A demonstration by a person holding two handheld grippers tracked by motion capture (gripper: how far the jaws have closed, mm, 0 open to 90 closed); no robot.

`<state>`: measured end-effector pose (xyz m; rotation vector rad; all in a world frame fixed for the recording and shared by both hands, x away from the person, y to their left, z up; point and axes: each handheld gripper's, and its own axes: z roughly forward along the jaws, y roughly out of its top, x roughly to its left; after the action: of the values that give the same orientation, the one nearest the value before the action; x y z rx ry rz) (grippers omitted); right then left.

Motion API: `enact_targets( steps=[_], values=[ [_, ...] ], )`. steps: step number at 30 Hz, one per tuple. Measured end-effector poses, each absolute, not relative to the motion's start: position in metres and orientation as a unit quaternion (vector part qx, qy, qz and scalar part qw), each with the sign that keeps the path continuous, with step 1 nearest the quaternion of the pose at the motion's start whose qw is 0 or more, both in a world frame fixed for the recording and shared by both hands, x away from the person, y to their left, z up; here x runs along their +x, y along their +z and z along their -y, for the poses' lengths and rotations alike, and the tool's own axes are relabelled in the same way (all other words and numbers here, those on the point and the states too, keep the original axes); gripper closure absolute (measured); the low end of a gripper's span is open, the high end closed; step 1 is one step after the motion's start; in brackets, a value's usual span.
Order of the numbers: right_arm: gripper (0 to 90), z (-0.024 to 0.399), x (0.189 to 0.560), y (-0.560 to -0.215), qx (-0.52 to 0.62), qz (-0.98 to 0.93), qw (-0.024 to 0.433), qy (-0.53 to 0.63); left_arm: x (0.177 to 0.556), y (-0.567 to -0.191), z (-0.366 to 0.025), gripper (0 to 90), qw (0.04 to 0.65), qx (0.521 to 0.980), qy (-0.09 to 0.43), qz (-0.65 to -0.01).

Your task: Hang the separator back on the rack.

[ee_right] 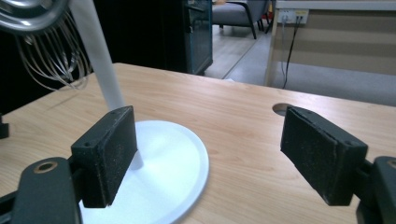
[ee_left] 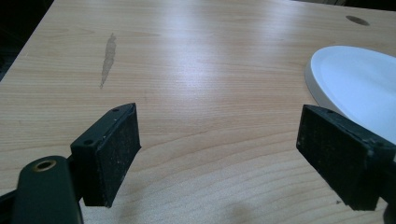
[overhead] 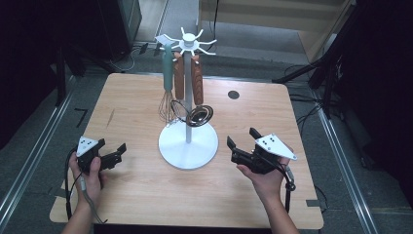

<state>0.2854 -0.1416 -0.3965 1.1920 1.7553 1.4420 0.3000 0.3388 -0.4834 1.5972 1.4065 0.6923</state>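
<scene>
On a wooden table (overhead: 136,195), white stand (overhead: 188,145), dark room

Looking along our left gripper (ee_left: 218,154), we see its two black jaws standing wide apart with nothing between them, only bare wood. The table (ee_left: 196,70) stretches ahead of the jaws, pale and grained, with a grey smudge (ee_left: 108,58) ahead and to the left. Just beyond the right-hand jaw lies the white round base (ee_left: 359,84) of a stand, partly cut off at the edge. Far ahead to the right sits a small dark hole (ee_left: 357,20) in the tabletop.
</scene>
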Motion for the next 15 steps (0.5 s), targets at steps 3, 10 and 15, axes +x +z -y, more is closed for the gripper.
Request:
enact_targets(
  steps=[3, 10, 15],
  values=[
    [18.5, 0.146, 0.286, -0.403, 0.451, -0.656, 0.288, 0.532, 0.3, -0.483, -0.339, 13.9, 0.437, 0.642, 0.279, -0.565],
    [17.9, 0.156, 0.286, -0.416, 0.462, -0.656, 0.293, 0.519, 0.3, -0.483, -0.339, 13.9, 0.437, 0.642, 0.279, -0.565],
    [17.8, 0.163, 0.287, -0.425, 0.47, -0.657, 0.295, 0.51, 0.3, -0.483, -0.339, 13.9, 0.437, 0.644, 0.279, -0.564]
  ],
)
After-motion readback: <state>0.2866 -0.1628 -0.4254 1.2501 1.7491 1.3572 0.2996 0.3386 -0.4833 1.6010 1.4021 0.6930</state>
